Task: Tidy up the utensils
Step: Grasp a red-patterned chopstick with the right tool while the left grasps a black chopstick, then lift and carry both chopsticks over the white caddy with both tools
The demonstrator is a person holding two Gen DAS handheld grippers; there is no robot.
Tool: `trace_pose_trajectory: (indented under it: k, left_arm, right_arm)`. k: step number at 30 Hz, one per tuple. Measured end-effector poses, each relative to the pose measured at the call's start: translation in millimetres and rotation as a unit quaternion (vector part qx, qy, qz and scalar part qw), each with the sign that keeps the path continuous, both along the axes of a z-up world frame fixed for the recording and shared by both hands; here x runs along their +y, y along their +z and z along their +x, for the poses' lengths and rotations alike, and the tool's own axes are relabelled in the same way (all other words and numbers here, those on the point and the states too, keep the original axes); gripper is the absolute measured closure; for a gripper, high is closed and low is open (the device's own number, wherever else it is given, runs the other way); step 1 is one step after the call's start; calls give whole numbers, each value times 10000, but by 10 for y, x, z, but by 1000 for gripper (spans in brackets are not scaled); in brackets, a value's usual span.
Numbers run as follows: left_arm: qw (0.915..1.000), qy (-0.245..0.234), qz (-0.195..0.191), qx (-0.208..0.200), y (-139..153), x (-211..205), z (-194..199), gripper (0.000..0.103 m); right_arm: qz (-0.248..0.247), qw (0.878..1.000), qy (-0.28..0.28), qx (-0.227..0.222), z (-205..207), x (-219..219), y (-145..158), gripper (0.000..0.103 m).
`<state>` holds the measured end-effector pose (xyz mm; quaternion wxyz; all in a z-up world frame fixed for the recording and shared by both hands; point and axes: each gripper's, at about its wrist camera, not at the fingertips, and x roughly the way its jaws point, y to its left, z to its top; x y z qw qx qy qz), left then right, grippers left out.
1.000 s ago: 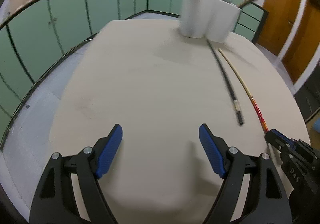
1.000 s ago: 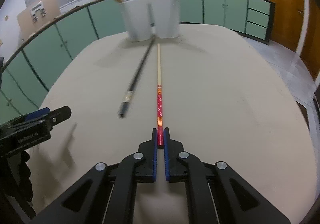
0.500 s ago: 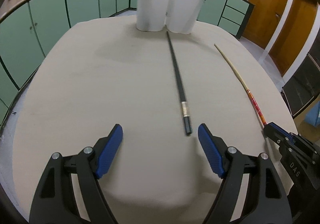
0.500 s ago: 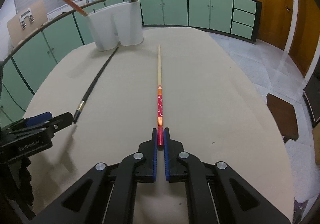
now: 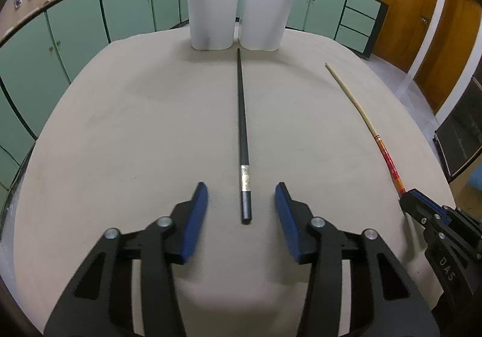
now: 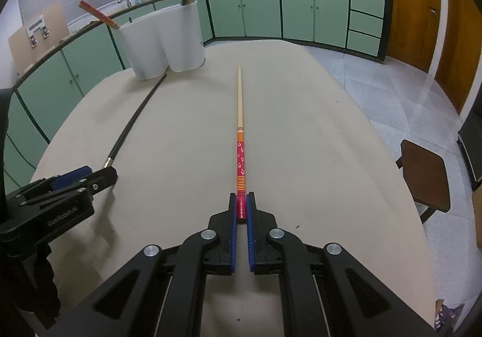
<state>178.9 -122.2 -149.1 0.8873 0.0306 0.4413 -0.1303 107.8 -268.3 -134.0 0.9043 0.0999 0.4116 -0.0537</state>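
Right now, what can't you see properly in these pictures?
- Inside the white holder: both views, its walls hide the stored utensils' lower ends.
- Black chopstick near end: right wrist view, left gripper covers it.
- Red chopstick butt: left wrist view, right gripper hides it.

Even, soft indoor light — faint shadows pool under the gripper arms on the table (image 5: pixel 120 126). Both views sharp, no motion blur. Fisheye bends the cabinets (image 6: pixel 265 11) — dark vignette rounds every corner.
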Motion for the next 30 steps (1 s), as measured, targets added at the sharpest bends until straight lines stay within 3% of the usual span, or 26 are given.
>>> trace_pose_trajectory:
  k: [9, 19, 30]
  left_arm:
    - [9999, 162, -10, -44, 4, 31, 10, 97]
    - [9998, 178, -60, -83, 126, 115, -68, 97]
    - [9973, 214, -216, -675, 795, 489, -265, 97]
  right_arm:
    - [19, 10000, 0, 7, 29, 26, -2, 97]
    - [-107, 9999, 29, -68, 5, 63, 48, 97]
    - [-233, 9974, 179, -651, -55, 72, 535, 97]
